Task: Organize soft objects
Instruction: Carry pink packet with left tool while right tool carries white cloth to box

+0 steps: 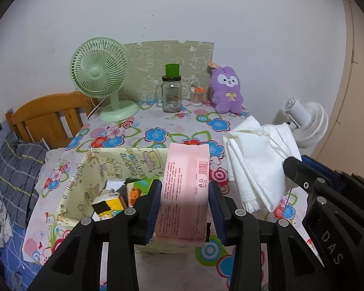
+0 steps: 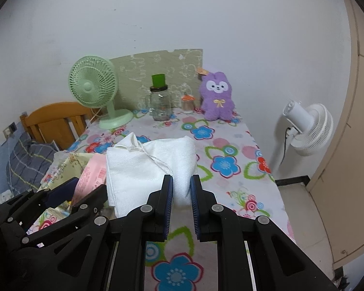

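My left gripper (image 1: 185,186) is shut on a pink pack of tissues (image 1: 185,181), held in the air above the near side of a pale yellow fabric box (image 1: 72,186). That box holds several small packs. My right gripper (image 2: 182,181) is shut on a folded white towel (image 2: 143,167), lifted above the flowered tablecloth (image 2: 220,165). In the left wrist view the white towel (image 1: 254,160) hangs to the right of the pink pack, with the right gripper's body (image 1: 327,194) behind it. A purple plush rabbit (image 1: 227,89) stands at the back right of the table.
A green desk fan (image 1: 102,77), a glass jar with a green lid (image 1: 171,89) and a small toothpick pot (image 1: 197,95) line the table's back edge. A white floor fan (image 2: 305,131) stands right of the table. A wooden bed headboard (image 1: 48,116) and checked bedding lie left.
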Motion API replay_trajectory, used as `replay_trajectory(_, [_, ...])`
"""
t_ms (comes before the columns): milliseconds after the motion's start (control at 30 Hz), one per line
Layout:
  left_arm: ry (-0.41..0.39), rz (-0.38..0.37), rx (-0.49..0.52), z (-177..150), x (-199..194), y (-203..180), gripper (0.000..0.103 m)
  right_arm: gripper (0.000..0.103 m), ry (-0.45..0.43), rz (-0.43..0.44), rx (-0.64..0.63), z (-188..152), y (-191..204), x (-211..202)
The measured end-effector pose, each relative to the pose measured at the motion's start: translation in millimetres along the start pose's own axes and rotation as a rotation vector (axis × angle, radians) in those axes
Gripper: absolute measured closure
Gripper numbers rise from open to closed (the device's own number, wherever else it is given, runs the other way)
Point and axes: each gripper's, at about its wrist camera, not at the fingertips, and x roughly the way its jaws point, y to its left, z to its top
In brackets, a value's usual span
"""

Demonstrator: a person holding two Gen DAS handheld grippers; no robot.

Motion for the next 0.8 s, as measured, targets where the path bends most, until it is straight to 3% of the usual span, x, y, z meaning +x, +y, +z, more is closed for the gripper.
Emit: replay_trajectory(800, [0.030,0.086,-0.037,5,33,78,0.063,0.085,0.072,0.078,-0.078,16,77,53])
